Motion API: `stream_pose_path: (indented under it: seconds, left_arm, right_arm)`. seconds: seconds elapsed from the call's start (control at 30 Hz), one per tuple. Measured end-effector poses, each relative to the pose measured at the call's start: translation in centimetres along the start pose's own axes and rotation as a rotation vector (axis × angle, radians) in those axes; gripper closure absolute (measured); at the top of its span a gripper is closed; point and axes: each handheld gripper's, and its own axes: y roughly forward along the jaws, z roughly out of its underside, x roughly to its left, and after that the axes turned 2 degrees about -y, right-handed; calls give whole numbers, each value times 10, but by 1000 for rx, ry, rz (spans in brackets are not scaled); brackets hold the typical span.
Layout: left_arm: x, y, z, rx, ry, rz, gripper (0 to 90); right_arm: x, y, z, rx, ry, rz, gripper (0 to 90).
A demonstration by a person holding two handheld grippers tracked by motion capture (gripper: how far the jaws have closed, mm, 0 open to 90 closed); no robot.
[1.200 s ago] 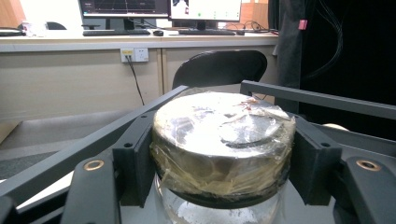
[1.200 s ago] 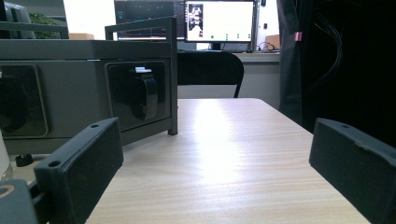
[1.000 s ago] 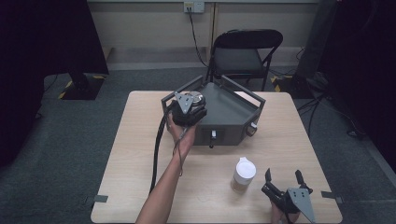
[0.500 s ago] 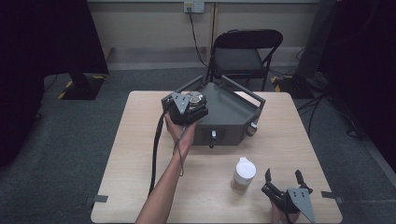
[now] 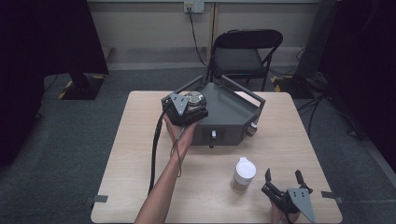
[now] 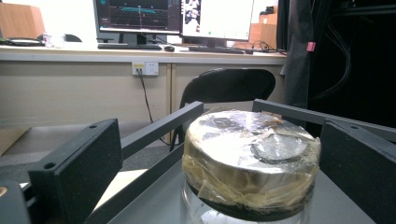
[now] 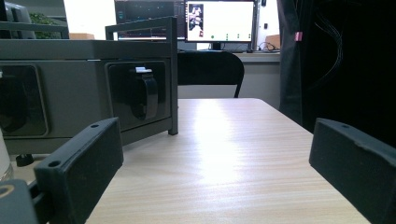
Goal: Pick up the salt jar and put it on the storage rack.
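Foil-topped jar [image 5: 195,99], high view: on the grey box [image 5: 233,109], the left tool [image 5: 183,108] at it. Left gripper view: jaws just opened wide, apparently clear of the jar's [image 6: 250,158] sides. Right gripper view: right tool [image 7: 219,172] wide, empty over the table [image 7: 224,154].

Worktop [image 5: 130,154]: pale wood grain. Box [image 5: 233,116]: dark grey. Jar lid [image 6: 250,154]: silver foil, yellowed tape. Cup [image 5: 243,175]: white. Tongs: black.

White-lidded cup [image 5: 243,174], folding chair [image 5: 246,55], wall socket [image 5: 194,6], monitors [image 6: 175,17]
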Motion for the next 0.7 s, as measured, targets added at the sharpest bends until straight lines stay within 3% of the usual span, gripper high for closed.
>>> stream_pose_path:
  seconds: [0.13,0.53,0.7]
  left_arm:
    - [-1,-2,1,-15,15,-4,0]
    - [5,-10,-1,-2,-10,9,0]
    - [4,-22,1,-25,14,26,0]
  right_arm:
    - [0,0,0,-1,-1,-1,14]
    - [0,0,0,0,0,0,14]
    - [0,0,0,1,-1,0,14]
